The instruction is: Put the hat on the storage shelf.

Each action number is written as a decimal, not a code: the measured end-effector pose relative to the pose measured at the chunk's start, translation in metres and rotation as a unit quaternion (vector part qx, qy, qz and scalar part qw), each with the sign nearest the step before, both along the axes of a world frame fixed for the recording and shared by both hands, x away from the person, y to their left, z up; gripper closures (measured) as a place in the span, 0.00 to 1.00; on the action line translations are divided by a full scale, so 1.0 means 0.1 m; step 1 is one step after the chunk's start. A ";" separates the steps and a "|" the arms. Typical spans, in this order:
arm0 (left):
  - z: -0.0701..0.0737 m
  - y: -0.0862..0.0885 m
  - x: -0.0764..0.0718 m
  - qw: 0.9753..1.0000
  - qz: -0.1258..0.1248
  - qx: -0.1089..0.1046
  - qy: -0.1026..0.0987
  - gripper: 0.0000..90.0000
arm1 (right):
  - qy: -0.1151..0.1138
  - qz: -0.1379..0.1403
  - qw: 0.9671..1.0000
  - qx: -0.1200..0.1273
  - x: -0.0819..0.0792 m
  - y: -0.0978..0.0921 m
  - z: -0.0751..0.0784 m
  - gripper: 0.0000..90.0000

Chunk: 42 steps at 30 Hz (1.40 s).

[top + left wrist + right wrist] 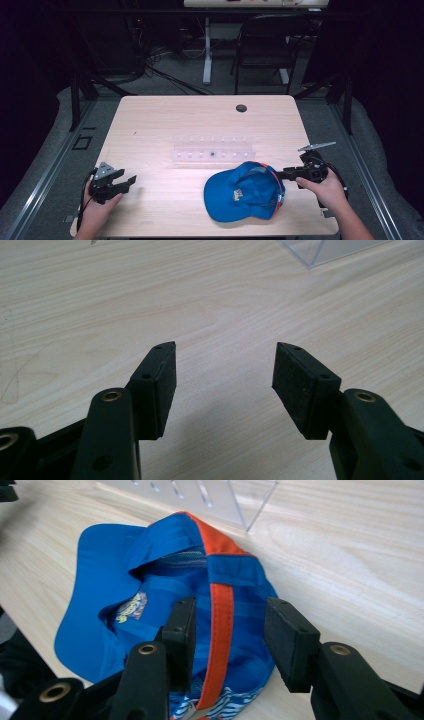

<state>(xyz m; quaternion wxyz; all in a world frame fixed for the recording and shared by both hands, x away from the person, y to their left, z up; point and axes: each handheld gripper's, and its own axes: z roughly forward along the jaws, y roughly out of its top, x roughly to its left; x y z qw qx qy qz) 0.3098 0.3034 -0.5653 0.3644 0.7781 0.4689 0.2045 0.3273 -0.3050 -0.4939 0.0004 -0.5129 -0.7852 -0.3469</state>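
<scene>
A blue cap [242, 192] with orange trim lies upside down on the wooden table [165, 115], near the front right. My right gripper [282, 175] is at the cap's right edge. In the right gripper view the cap [150, 580] lies below my right gripper [230, 625], whose jaws are open and straddle the orange band, one jaw inside the crown and one outside. My left gripper [131, 181] is held at the front left, well apart from the cap. In its own view my left gripper [225, 372] is open over bare wood.
A clear plastic rack [212, 148] stands across the table's middle, just behind the cap; a corner of the rack [330, 250] shows in the left gripper view. A dark grommet hole [241, 108] sits near the far edge. A chair [265, 45] stands beyond the table.
</scene>
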 end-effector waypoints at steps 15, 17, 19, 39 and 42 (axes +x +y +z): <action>0.01 -0.01 0.00 1.000 -0.009 0.001 -0.002 0.48 | 0.074 0.024 0.996 0.034 0.13 0.04 -0.17 0.66; 0.01 0.00 0.00 1.000 -0.009 0.000 -0.002 0.48 | 0.088 0.027 0.995 0.035 0.14 0.05 -0.20 0.68; 0.01 0.00 0.00 1.000 -0.007 0.000 -0.003 0.48 | 0.095 0.034 0.994 0.034 0.14 0.05 -0.21 0.72; 0.01 -0.01 0.00 1.000 -0.008 0.001 -0.004 0.48 | 0.115 0.052 0.991 0.036 0.04 -0.02 -0.22 0.73; 0.01 0.00 0.00 1.000 -0.008 0.001 -0.003 0.48 | 0.119 0.057 0.991 0.033 0.04 -0.01 -0.25 0.74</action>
